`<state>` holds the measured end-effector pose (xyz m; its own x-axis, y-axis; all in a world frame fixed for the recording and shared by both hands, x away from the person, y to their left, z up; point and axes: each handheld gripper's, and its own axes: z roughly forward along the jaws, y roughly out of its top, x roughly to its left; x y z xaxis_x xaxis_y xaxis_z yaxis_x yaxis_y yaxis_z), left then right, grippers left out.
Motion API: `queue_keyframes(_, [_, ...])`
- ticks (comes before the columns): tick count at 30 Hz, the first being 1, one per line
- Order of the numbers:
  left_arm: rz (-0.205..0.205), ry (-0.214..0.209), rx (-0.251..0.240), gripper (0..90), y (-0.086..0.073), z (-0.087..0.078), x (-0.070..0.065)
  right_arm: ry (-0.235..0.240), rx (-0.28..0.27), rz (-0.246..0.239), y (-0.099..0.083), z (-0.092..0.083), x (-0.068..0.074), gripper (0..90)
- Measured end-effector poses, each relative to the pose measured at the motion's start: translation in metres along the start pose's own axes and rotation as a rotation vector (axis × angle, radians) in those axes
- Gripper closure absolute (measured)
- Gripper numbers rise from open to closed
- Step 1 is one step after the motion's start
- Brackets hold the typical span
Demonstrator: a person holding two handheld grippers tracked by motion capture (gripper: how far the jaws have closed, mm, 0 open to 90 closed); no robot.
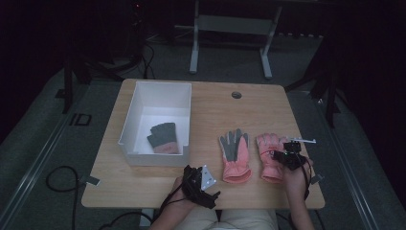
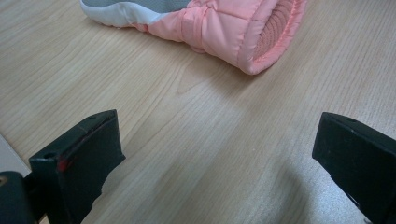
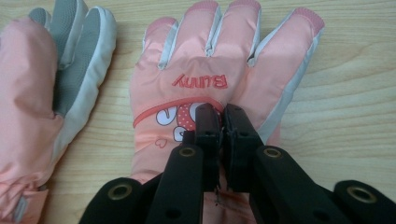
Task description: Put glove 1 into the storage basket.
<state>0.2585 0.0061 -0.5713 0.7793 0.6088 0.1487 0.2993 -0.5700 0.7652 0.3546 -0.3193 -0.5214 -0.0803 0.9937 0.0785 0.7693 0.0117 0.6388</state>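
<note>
Right hand-held gripper (image 3: 223, 122) pinched nearly closed on fabric of pink Bunny glove (image 3: 219, 70), lying flat on surface (image 1: 210, 105). Likely lifting it for the white box (image 1: 143, 103). Left hand-held gripper (image 2: 210, 154) wide, idle.

A dim lab or recording room: grey carpet (image 1: 38, 143), floor cables (image 1: 60, 179) and metal stand legs (image 1: 194, 48) beyond the wooden desk (image 1: 215, 108).
</note>
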Motion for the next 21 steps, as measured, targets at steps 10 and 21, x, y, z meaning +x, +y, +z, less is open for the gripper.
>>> queue_keyframes(10, [0.001, -0.003, 0.003, 1.3, 0.0, 0.0, 0.0, 0.04, -0.031, -0.117, 0.008, -0.012, -0.002, 77.3])
queue_keyframes(21, [0.005, -0.004, 0.007, 1.3, 0.0, 0.0, 0.0, 0.066, -0.017, -0.346, 0.001, -0.016, -0.011, 60.3])
